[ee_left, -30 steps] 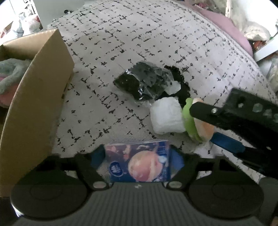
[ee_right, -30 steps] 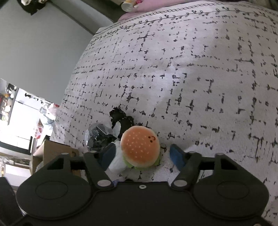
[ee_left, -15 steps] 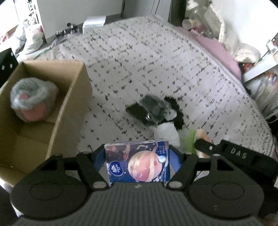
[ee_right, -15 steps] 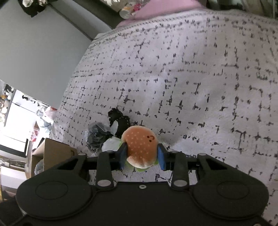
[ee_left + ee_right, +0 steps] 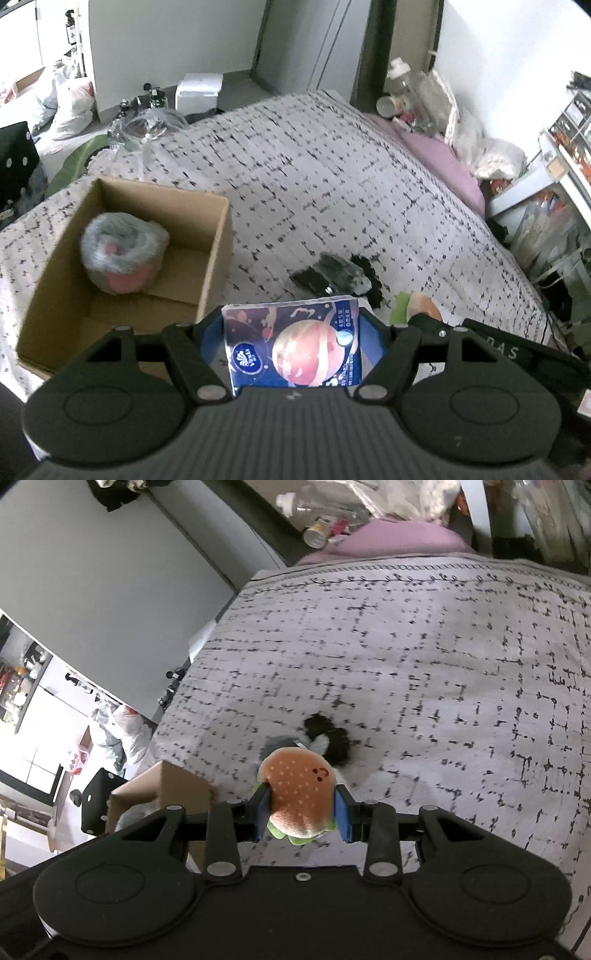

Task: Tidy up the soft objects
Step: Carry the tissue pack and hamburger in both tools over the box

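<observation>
My left gripper (image 5: 291, 343) is shut on a blue tissue pack (image 5: 293, 347) with a planet print, held above the bed, right of the open cardboard box (image 5: 212, 266). A grey and pink plush (image 5: 122, 254) lies in the box. My right gripper (image 5: 301, 806) is shut on a burger plush (image 5: 299, 794), lifted off the bed; the burger also shows in the left wrist view (image 5: 417, 308). A black item in clear wrap (image 5: 328, 275) lies on the bed beyond both grippers and shows in the right wrist view (image 5: 327, 736). The box corner (image 5: 166, 786) shows there too.
The bed has a white cover with black dashes (image 5: 332, 177). A pink pillow (image 5: 443, 162) lies at its far right edge. Bottles and bags (image 5: 410, 99) stand behind it. Shelves (image 5: 565, 147) stand at the right. Clutter covers the floor (image 5: 74, 107) at the left.
My right gripper closed on the burger plush and lifted it off the bed. My left gripper rose with the tissue pack, bringing the box interior into view.
</observation>
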